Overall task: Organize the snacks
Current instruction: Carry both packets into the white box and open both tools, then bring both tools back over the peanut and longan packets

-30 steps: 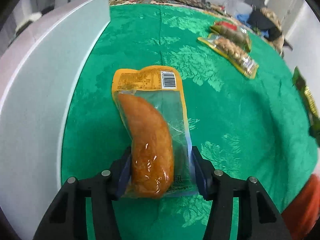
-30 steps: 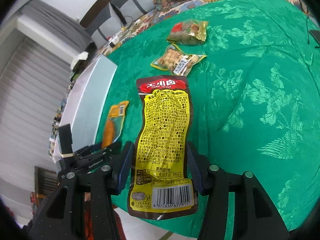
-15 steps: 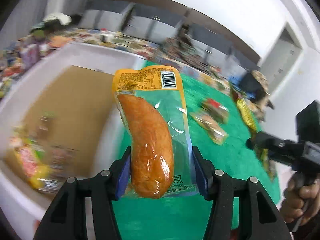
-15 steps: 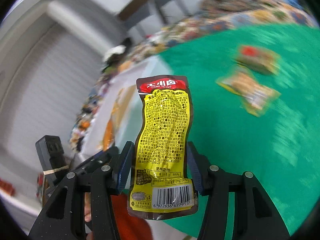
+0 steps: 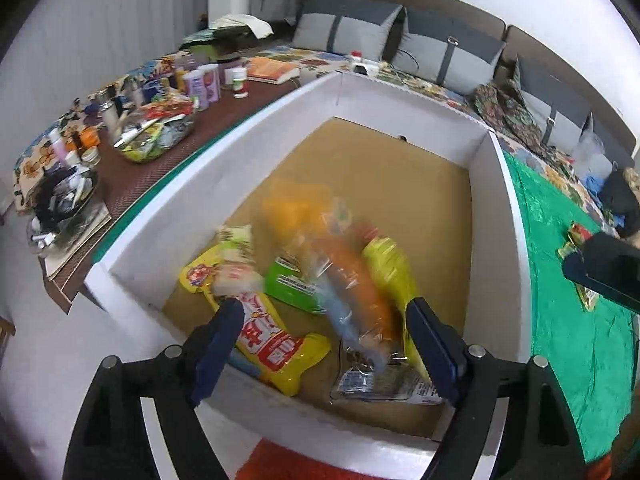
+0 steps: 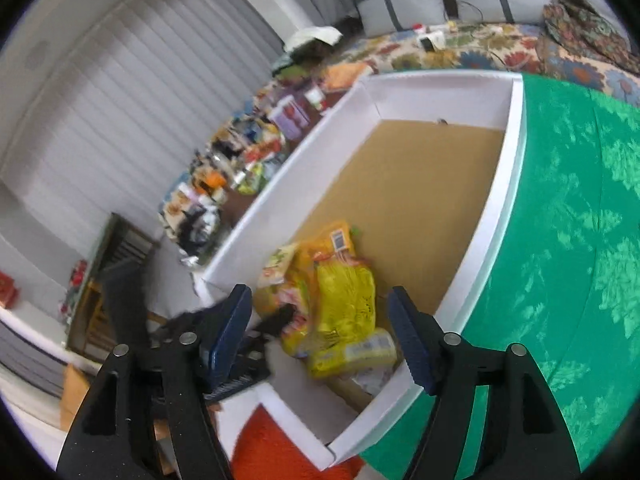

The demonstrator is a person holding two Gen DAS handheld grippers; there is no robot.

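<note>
Over the near end of the white box [image 5: 516,280], the left gripper [image 5: 326,338] is seen with its jaws opening; the sausage packet [image 5: 356,288], blurred, lies between them, clear of both pads, above the snack bags on the box floor. The right gripper [image 6: 320,340] is likewise opening over the box's near corner, the yellow packet [image 6: 344,304] lying free between its fingers on the pile, beside the green tablecloth [image 6: 568,240].
</note>
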